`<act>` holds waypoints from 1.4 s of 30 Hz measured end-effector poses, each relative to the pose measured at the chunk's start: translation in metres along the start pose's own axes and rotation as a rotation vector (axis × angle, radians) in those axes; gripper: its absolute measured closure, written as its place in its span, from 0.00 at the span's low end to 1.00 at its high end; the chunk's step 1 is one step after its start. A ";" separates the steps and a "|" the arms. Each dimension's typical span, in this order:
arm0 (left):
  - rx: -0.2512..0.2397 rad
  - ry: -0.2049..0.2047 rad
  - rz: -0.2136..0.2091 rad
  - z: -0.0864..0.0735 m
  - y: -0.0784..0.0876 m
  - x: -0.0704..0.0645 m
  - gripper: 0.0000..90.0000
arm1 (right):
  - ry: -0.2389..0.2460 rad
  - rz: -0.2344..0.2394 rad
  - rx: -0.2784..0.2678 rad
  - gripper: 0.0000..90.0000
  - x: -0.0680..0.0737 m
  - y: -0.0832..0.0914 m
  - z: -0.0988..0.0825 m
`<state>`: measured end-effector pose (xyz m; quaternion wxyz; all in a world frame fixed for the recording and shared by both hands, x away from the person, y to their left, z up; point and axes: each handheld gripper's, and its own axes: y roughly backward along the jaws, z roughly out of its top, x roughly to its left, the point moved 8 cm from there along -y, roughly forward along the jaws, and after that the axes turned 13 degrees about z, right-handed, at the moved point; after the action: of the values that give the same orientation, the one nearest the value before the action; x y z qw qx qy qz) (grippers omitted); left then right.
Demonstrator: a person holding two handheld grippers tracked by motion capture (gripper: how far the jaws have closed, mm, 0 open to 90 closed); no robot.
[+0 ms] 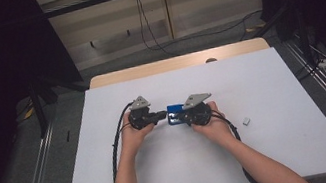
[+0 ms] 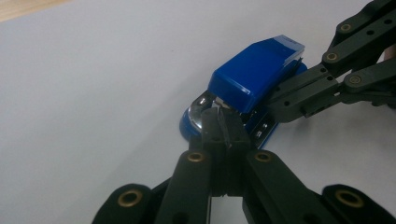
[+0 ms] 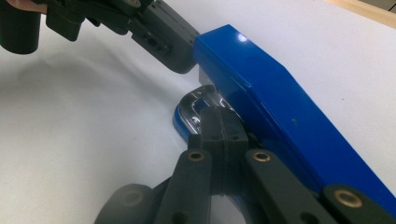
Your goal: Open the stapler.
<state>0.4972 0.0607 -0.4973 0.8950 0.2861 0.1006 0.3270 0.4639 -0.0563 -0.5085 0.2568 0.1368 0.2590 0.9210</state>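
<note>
- A small blue plastic stapler with a shiny metal base lies near the middle of the white table top, between the two hand-held grippers.
- The left gripper has its black jaws pressed flat together; in the left gripper view their tips sit at the stapler's open front mouth, against the metal plate under the blue top arm. Whether anything is pinched between the tips I cannot tell.
- The right gripper is likewise clenched, pads meeting; in its own view the tips rest against the stapler's metal base, under the raised blue arm.
- In the high view the left gripper comes at the stapler from the left, the right gripper from the right, each held in one hand.
- A small grey block lies on the table to the right, apart from the hands.
</note>
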 end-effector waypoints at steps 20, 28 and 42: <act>-0.044 0.019 -0.021 0.008 0.002 -0.002 1.00 | -0.001 0.000 0.003 1.00 0.000 0.000 0.000; -0.064 0.026 -0.027 0.014 0.004 -0.003 1.00 | -0.039 -0.003 -0.013 1.00 0.000 -0.001 0.001; -0.092 0.040 -0.038 0.021 0.007 -0.005 1.00 | -0.081 -0.049 -0.119 1.00 0.002 -0.006 0.017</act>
<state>0.4974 0.0529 -0.4761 0.9111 0.2363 0.1087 0.3199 0.4715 -0.0438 -0.4976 0.2970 0.1521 0.1964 0.9220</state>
